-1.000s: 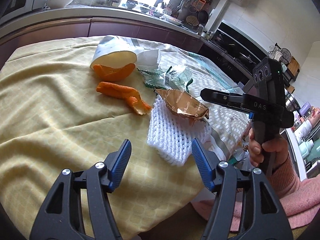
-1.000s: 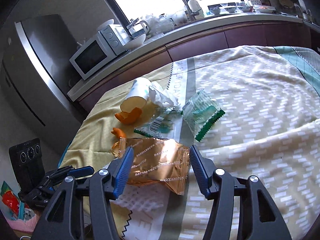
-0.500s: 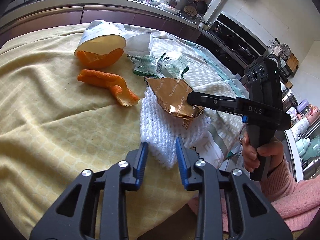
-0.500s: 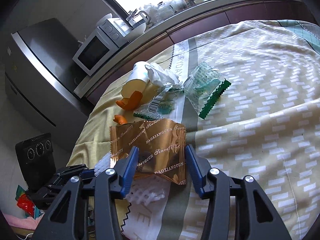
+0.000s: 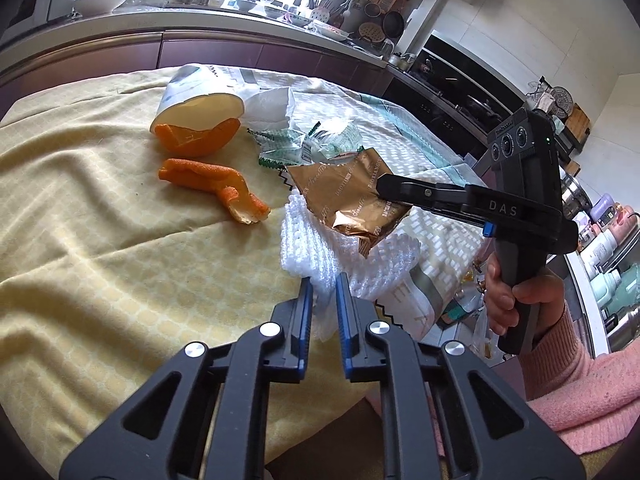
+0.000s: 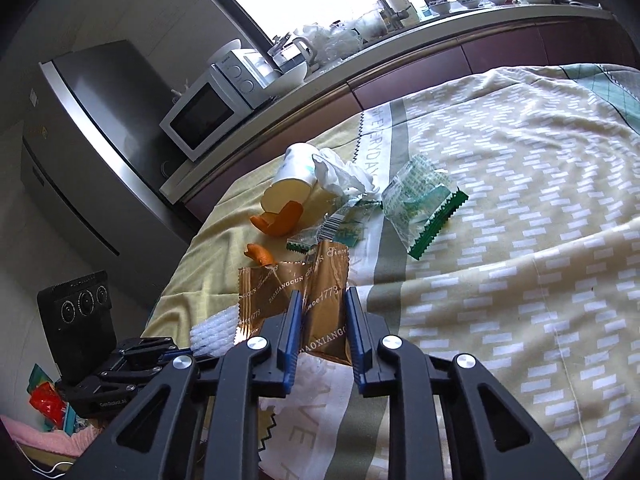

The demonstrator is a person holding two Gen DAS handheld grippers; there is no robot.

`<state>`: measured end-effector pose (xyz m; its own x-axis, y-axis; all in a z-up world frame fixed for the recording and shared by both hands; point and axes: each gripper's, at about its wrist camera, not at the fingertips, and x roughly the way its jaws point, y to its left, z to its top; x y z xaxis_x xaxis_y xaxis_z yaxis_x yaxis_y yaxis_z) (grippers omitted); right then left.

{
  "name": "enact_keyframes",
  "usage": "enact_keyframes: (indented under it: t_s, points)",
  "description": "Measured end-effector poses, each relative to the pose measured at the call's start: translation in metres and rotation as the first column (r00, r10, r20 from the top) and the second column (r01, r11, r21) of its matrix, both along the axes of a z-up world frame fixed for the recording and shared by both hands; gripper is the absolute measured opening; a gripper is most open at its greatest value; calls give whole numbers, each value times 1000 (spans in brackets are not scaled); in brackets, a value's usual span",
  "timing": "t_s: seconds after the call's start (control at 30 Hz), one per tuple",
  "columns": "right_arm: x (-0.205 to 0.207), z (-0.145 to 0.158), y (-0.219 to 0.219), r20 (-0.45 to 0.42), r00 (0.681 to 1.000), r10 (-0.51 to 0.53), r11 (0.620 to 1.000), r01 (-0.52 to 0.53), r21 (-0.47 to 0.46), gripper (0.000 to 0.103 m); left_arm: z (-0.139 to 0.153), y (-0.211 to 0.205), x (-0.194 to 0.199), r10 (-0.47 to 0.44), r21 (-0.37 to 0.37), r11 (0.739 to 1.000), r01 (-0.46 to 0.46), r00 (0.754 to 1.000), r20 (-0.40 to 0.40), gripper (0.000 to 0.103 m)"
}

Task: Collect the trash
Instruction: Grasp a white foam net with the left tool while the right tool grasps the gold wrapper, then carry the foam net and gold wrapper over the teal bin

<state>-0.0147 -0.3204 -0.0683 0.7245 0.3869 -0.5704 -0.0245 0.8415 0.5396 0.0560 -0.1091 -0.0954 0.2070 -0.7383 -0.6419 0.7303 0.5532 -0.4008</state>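
My left gripper (image 5: 322,286) is shut on the near edge of a white foam net (image 5: 316,240) at the table's front edge. My right gripper (image 6: 320,300) is shut on a crumpled gold snack wrapper (image 6: 280,292) that lies on the foam net (image 6: 212,332); the wrapper also shows in the left wrist view (image 5: 348,196). Orange peel pieces (image 5: 212,184), a tipped paper cup (image 5: 200,100) with peel at its mouth, a white tissue (image 5: 272,108) and clear green-edged wrappers (image 6: 420,204) lie further back on the cloth.
A yellow and patterned tablecloth (image 5: 100,240) covers the table. A kitchen counter (image 5: 200,20) with dishes runs behind it. A microwave (image 6: 216,108) and a fridge (image 6: 80,140) stand at the left. The person's pink sleeve (image 5: 580,380) is at the right.
Both grippers have closed. The left one moved forward and shut on the foam net's edge; the right one shut on the gold wrapper, which has crumpled and lifted slightly.
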Motion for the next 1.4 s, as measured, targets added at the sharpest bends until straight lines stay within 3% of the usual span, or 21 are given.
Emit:
enact_keyframes:
  t_s: [0.3,0.7,1.0,1.4]
  points:
    - [2,23,5,67,998,18,1000,-18,4,20,18,37,-9,47,-28,999,-45,997,60,12]
    - [37,35,47,110,986,128,990,-133,36,20,32,96,-18,174,-34,985,-171,978,116,12]
    - [66,42,92,132,962,238,968,-246,50,20,41,142,-21,284,-33,959,-282,948,143,12]
    - [95,50,147,141,923,357,930,-366,40,20,46,195,-17,428,-26,903,-430,890,159,12]
